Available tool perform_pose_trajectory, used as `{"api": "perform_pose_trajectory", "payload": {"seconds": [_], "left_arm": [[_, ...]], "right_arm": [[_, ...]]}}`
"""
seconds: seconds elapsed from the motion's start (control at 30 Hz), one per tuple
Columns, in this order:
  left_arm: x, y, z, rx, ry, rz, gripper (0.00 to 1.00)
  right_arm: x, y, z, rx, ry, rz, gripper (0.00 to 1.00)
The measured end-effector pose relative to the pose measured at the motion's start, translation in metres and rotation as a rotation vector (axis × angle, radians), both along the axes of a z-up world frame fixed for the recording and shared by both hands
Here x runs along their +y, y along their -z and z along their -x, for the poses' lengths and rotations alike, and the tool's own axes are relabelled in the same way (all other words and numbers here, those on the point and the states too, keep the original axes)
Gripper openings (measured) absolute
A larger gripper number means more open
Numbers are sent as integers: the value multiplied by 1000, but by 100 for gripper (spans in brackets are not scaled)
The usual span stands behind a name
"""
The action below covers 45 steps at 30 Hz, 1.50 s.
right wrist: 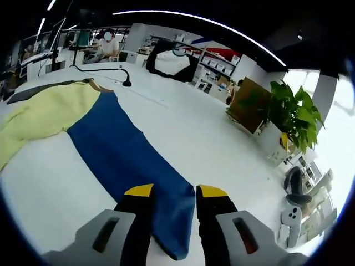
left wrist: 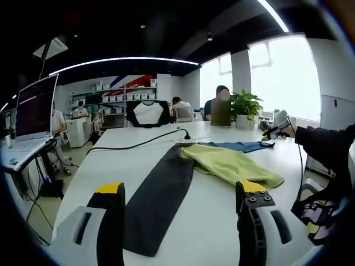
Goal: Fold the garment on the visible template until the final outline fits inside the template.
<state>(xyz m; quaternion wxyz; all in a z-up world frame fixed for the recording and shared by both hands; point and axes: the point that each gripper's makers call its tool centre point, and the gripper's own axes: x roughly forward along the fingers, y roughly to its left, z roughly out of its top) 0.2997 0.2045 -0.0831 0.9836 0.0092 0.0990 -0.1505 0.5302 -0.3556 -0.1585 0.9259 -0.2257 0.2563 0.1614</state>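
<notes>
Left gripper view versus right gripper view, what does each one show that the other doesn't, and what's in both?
Left gripper view alone: an open laptop at the table's edge and the open left gripper above a dark sleeve. Right gripper view alone: the right gripper, its jaws open over the blue sleeve's end. Both share the white table, yellow garment, blue sleeve, black cable and potted plant.
</notes>
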Motion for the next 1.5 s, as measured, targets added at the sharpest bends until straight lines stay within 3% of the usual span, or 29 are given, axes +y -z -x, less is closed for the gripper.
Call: {"api": "perform_pose_trajectory", "payload": {"seconds": [0.13,0.27,0.4,0.5,0.6,0.7,0.83,0.93,1.0,1.23,1.5], "left_arm": [[0,0,0,0,-2,1,86],[1,0,0,-1,-4,1,86],[0,1,0,2,-5,-2,85],[-1,1,0,1,-4,-1,85],[-2,1,-1,3,-1,-3,85],[-2,0,-1,0,-1,0,85],[0,0,-1,2,0,-1,85],[1,0,-1,0,-2,1,85],[1,0,0,-1,-4,1,85],[-1,1,-1,2,-4,0,85],[-4,1,-1,3,2,-2,85]], "right_arm": [[-1,10,6,16,-8,-5,41],[-6,18,11,32,11,-64,41],[-13,27,14,54,20,-72,40],[-16,31,16,74,43,-113,33],[-16,31,17,68,37,-104,24],[-16,33,18,81,47,-166,17],[-16,35,20,80,50,-185,1],[-17,34,19,78,71,-233,0],[-20,27,16,47,102,-281,0],[-42,9,8,-27,180,-333,0],[-64,10,3,-45,248,-301,0]]}}
